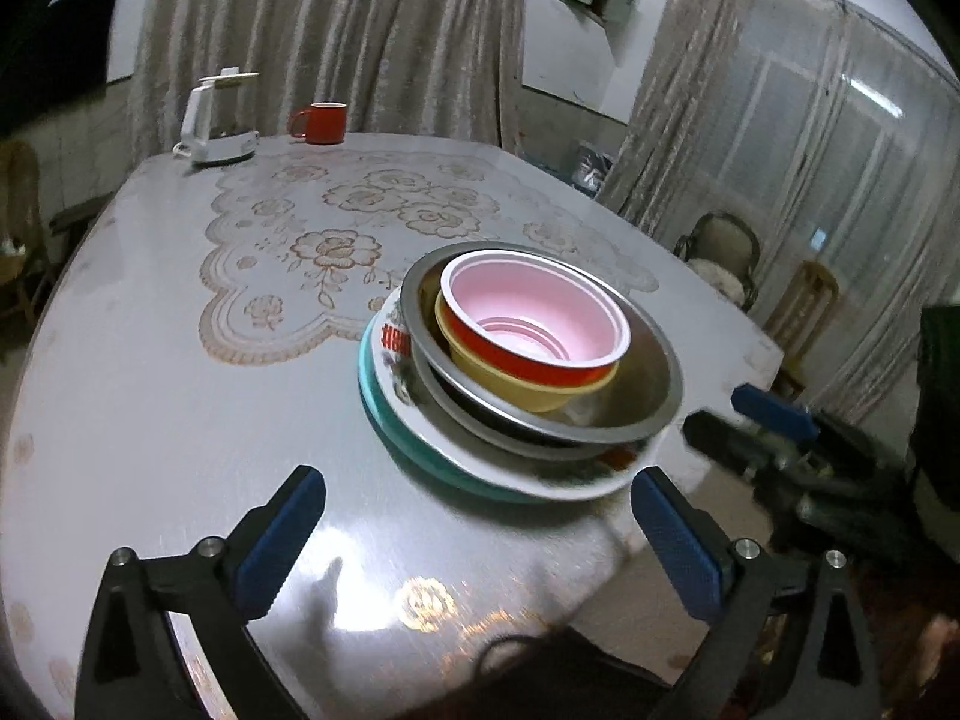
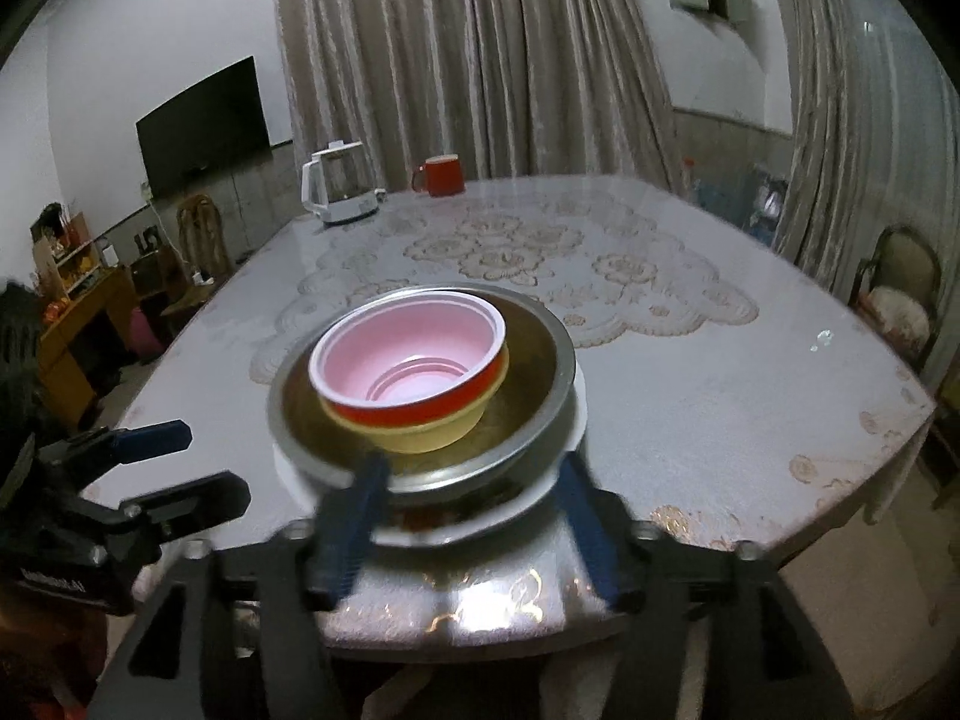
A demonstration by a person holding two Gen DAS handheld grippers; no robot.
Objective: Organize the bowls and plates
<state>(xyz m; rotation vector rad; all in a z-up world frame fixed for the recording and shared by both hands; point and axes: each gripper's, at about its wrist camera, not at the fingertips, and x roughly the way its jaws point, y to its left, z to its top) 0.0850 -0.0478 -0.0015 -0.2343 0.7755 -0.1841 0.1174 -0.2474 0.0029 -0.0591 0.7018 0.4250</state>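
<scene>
The stack is sitting near the table's (image 1: 150, 360) front edge: a teal plate (image 1: 390, 426) at the bottom, a white patterned plate (image 1: 393, 354) on it, a steel bowl (image 1: 654, 378) above, then a yellow bowl (image 1: 510, 390) nesting a red bowl with a pink inside (image 1: 534, 318).

Judging by looks, the two upper bowls are thin plastic, light and a little flexible, so they would be lifting out easily by the rim. The steel bowl is looking stiff, smooth and slippery; it seems to be sitting slightly askew, so it may be rocking if nudged. The plates are probably ceramic, heavier and breakable. The safest hold for the whole pile is likely the bottom plate's rim at 3 and 9 o'clock, one gripper each side.

The left gripper (image 1: 480, 546) is standing spread wide and holding nothing, with the stack beyond it at 12 o'clock. The right gripper (image 2: 468, 510) is also released: its blurred fingers (image 2: 354, 516) are flanking the stack's near edge without pressing on it.

The left wrist view is showing the teal plate and the white plate's printed border, which the right view is mostly hiding; it is also catching the right gripper at 3 o'clock. The right wrist view is showing a wall television (image 2: 204, 120) and the left gripper at 8 o'clock. Both are showing a kettle (image 2: 339, 186) and a red mug (image 2: 441, 175) at the far end.
</scene>
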